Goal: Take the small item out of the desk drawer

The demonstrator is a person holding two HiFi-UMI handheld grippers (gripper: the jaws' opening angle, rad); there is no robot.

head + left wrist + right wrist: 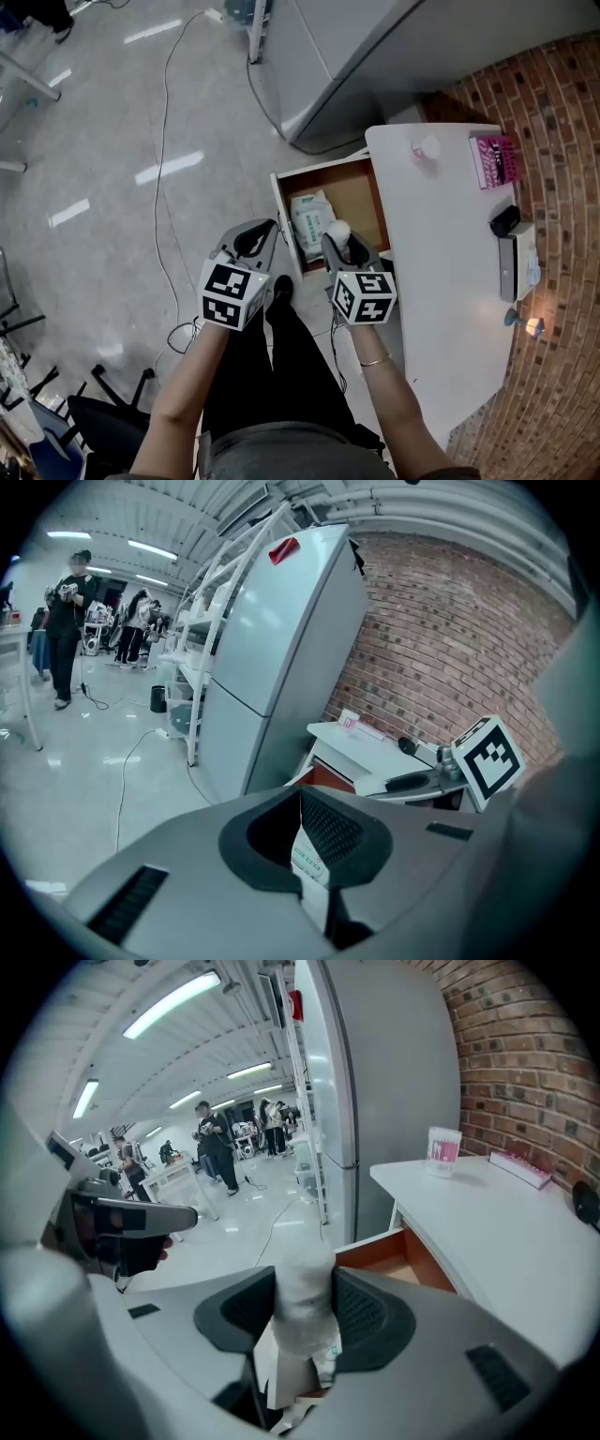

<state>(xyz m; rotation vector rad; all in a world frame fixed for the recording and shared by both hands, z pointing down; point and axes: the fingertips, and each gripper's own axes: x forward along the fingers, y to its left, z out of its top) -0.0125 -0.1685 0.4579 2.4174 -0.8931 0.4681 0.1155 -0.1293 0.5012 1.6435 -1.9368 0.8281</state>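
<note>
The wooden desk drawer (361,197) stands pulled out, with a white and green pack (309,221) lying in it. My right gripper (338,236) is above the drawer's near edge, shut on a small white item wrapped in clear film (337,228). In the right gripper view the wrapped item (302,1293) stands upright between the two pads of that gripper (302,1314). My left gripper (266,232) hovers just left of the drawer with nothing in it. In its own view the left gripper (300,803) has its jaws together, and the pack (307,855) shows beyond them.
The white desk (441,281) carries a pink cup (425,147), a pink book (495,159), a black object (504,220), a white device (520,262) and a small lamp (530,325). A grey cabinet (375,56) stands behind. Cables (164,141) run across the floor.
</note>
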